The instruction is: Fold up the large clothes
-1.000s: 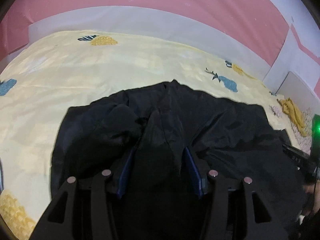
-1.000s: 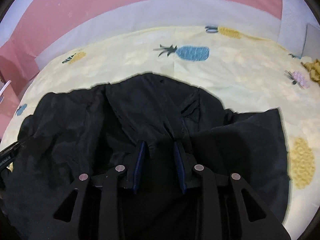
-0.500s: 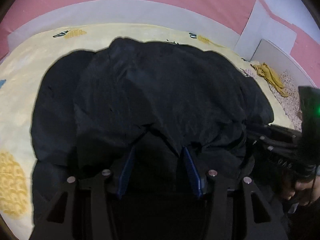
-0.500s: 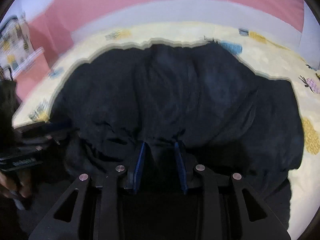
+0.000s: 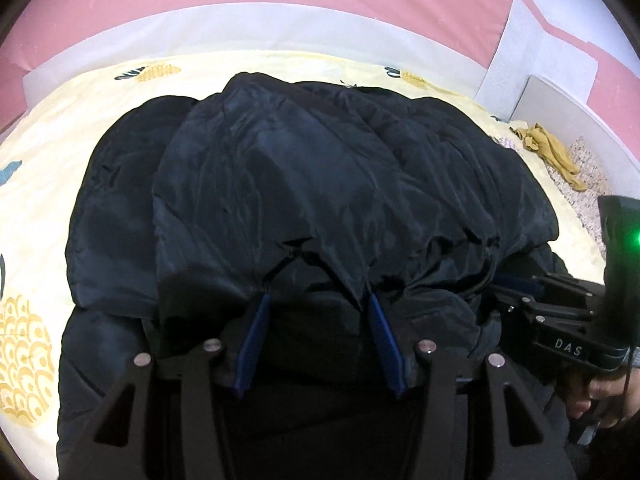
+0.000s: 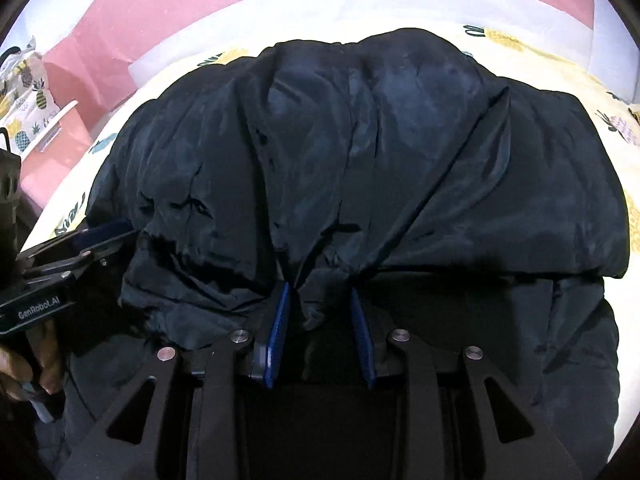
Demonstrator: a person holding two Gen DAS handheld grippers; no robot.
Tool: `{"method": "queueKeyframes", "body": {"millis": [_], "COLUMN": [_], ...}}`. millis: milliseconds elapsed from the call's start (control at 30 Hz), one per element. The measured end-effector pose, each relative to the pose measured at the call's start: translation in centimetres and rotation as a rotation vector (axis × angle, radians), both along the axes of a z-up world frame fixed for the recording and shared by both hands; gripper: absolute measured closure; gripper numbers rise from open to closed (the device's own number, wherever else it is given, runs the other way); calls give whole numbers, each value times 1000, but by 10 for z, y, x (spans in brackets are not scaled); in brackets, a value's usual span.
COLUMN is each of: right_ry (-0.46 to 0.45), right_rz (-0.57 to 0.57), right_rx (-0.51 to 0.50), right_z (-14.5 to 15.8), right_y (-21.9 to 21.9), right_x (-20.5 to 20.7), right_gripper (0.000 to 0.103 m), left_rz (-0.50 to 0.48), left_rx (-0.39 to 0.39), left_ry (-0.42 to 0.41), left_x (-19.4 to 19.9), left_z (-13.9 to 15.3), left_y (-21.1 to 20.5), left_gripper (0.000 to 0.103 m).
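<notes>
Between both tongs (image 5: 316, 300) (image 6: 320, 292) bunches the black jacket's (image 5: 320, 184) folded-over near edge.

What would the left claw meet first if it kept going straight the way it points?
Probably the folded-over black padded jacket it already grips; the left claw holds bunched fabric, with the yellow pineapple-print bedsheet beyond it.

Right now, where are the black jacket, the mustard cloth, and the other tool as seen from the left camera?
black jacket (image 5: 320, 168): left wrist view, top of the folded-over layer.
mustard cloth (image 5: 554, 150): left wrist view, middle of the crumpled piece.
right tool (image 5: 516, 284): left wrist view, blue pad against the jacket's edge.
</notes>
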State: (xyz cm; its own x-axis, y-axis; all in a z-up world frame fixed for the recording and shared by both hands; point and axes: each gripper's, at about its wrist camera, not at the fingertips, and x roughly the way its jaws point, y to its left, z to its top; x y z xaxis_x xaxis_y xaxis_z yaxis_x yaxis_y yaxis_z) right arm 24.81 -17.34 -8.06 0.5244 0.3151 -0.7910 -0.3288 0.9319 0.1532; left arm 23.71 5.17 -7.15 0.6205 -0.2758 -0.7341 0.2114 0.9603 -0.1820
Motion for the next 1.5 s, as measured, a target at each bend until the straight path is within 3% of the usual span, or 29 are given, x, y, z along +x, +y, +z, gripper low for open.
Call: {"method": "queueKeyframes", "body": {"millis": [133, 667, 800, 967, 1167, 1300, 1500], "right_ry": [-23, -4, 39, -10, -60, -89, -93], "right_rz": [7, 3, -40, -60, -52, -70, -143], "right_rx": [-60, -57, 10, 40, 51, 79, 86], "right_z": [-1, -2, 11, 35, 50, 52, 48], "right_y": [10, 7, -3, -21, -47, -66, -102], "right_x": [-3, 1, 1, -41, -102, -146, -192], "right_gripper": [72, 72, 71, 71, 70, 52, 52], "left_rz": [3, 23, 51, 63, 57, 79, 164], "left_rx": [28, 53, 25, 6, -39, -78, -87], "left_ry": [-17, -11, 29, 41, 17, 0, -37], "left_x": [0, -1, -2, -34, -99, -143, -196], "left_z": [-3, -2, 9, 25, 33, 36, 35], "left_y": [-5, -15, -11, -7, 2, 18, 53], "left_gripper": [48, 48, 48, 48, 47, 47, 48]}}
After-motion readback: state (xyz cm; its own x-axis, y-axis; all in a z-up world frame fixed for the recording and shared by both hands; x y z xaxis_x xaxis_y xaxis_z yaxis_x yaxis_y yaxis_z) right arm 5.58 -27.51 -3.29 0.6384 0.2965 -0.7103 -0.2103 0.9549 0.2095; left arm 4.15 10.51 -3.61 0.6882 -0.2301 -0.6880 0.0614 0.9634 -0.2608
